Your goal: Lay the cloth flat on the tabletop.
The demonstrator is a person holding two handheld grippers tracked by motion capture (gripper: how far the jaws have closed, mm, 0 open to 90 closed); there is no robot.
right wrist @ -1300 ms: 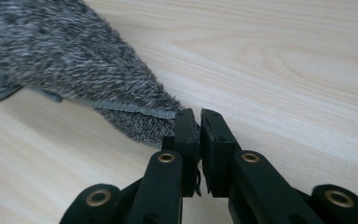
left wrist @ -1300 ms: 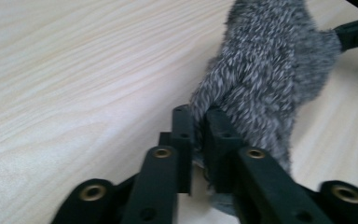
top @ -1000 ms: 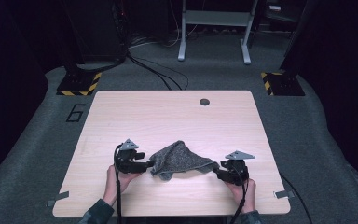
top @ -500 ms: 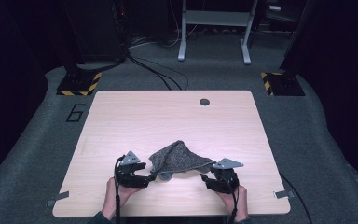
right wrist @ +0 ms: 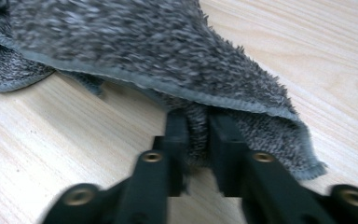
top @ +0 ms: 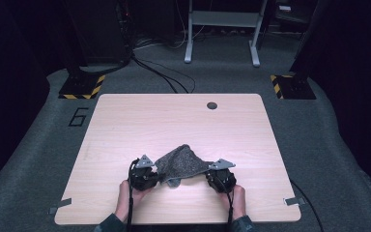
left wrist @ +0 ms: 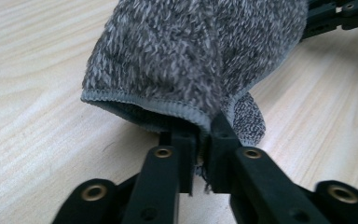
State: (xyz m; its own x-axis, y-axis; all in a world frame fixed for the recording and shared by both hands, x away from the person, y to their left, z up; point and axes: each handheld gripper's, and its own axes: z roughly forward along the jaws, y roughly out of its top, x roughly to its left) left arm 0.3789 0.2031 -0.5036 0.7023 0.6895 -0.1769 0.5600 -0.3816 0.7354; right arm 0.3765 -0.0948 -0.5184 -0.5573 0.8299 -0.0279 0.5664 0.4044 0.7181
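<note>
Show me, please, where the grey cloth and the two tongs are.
grey cloth (top: 183,162), high view, middle of its raised fold.
left tongs (left wrist: 197,140), left gripper view, between the tips.
right tongs (right wrist: 196,123), right gripper view, between the tips.

The cloth between the two hand-held grippers is a speckled grey, dark and pale flecks mixed, with a plain lighter grey stitched hem. The left hand-held gripper and the right hand-held gripper are black, each with a grey three-cornered plate on top and brass-coloured rivets at its joints. The desk under them is pale wood with fine grain lines, with a small dark round spot far beyond the grippers. Farther off, the floor is dark grey, with yellow-and-black striped bases.
</note>
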